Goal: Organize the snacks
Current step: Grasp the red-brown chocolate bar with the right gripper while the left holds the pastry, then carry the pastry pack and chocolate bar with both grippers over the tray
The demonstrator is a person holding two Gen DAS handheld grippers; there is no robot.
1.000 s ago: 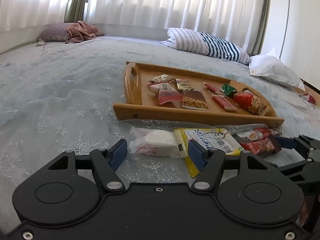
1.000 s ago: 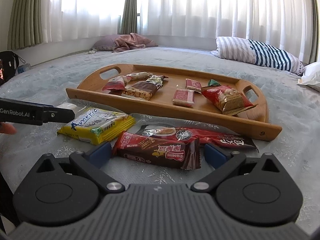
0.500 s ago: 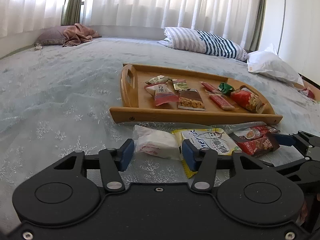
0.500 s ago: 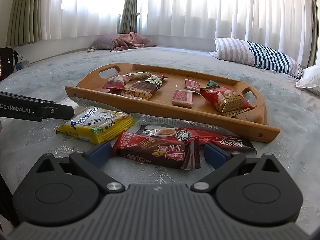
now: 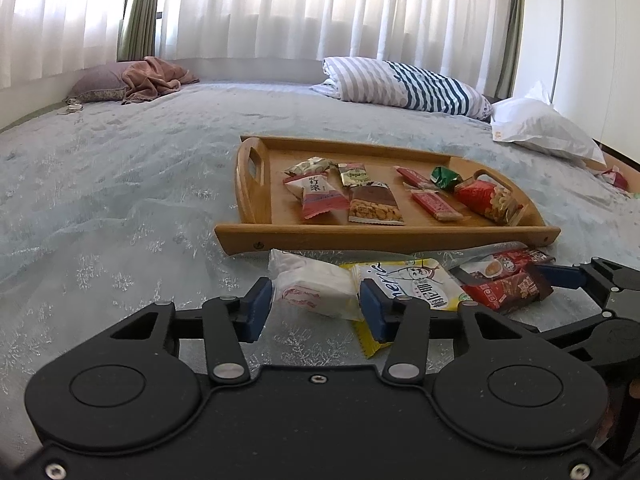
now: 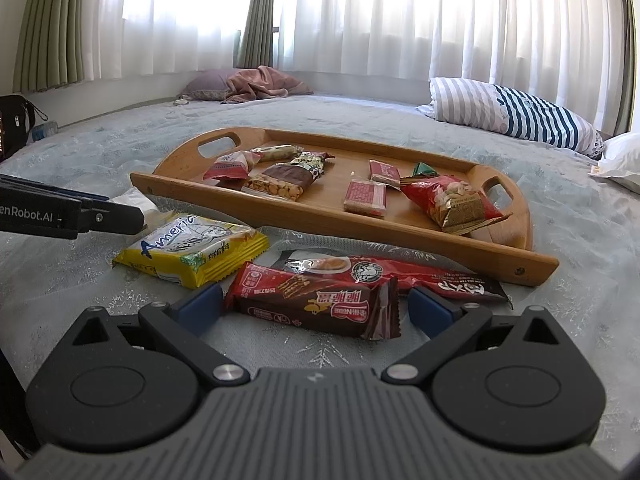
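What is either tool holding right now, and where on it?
Left tool is closing across the white packet's near end; full grip unclear. Right tool straddles the red-brown bar, not gripping.

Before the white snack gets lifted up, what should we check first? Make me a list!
1. White packet sits between the left hand-held gripper pads: ok.
2. Grip firm: cannot tell; the jaws are closing and the pads look right at its sides.
3. Yellow packet clear of the grip: not ok; its edge lies under the right-side pad.
4. Free spot on the wooden tray: ok, bare wood at its left end.
5. Right hand-held gripper out of the way: ok; it is open around the brown-red bar, off to the side.
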